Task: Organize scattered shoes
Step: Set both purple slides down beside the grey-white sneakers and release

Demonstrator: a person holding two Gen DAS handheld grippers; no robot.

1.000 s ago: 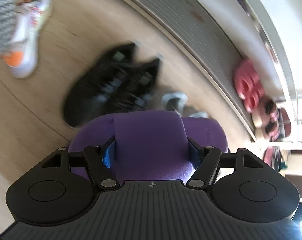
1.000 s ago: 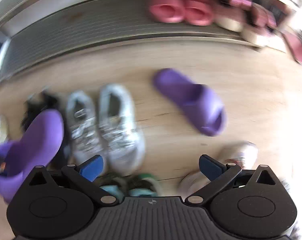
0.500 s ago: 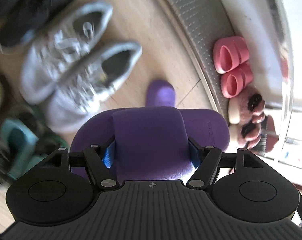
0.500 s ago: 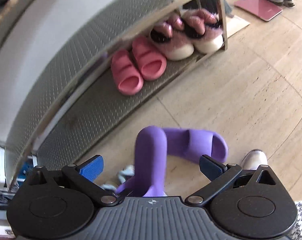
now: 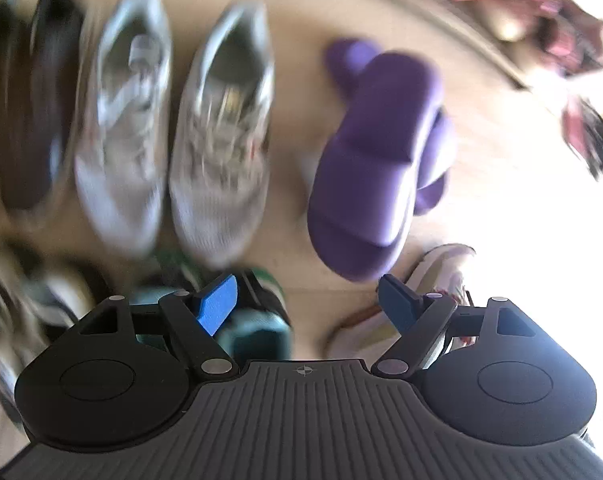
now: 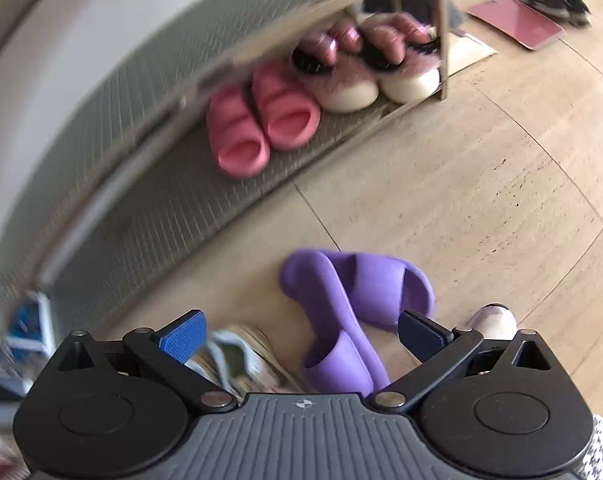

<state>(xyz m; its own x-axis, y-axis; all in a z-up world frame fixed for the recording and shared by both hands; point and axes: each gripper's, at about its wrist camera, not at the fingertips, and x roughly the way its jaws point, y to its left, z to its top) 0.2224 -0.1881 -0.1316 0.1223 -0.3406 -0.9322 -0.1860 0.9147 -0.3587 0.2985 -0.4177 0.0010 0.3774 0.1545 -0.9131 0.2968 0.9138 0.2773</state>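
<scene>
Two purple slides lie together on the pale floor. In the left wrist view, which is blurred, the nearer slide [image 5: 373, 160] rests partly over its mate [image 5: 435, 152]. My left gripper [image 5: 305, 294] hangs above and just short of them; its jaws are opening and nothing is between the blue pads. In the right wrist view one slide [image 6: 333, 320] stands on its edge against the flat one [image 6: 385, 288]. My right gripper [image 6: 301, 330] is open above them, its pads clear of both.
A grey sneaker pair [image 5: 217, 132] and dark shoes [image 5: 33, 100] line up left of the slides. A teal shoe [image 5: 257, 332] and a white shoe [image 5: 441, 276] lie under my left gripper. Pink slides [image 6: 261, 120] and fluffy slippers [image 6: 361, 68] sit on the metal rack [image 6: 141, 208].
My left gripper has let go of the purple slide, which now lies against its mate on the floor. The left view has swung over the shoe row; the right gripper stays open.
</scene>
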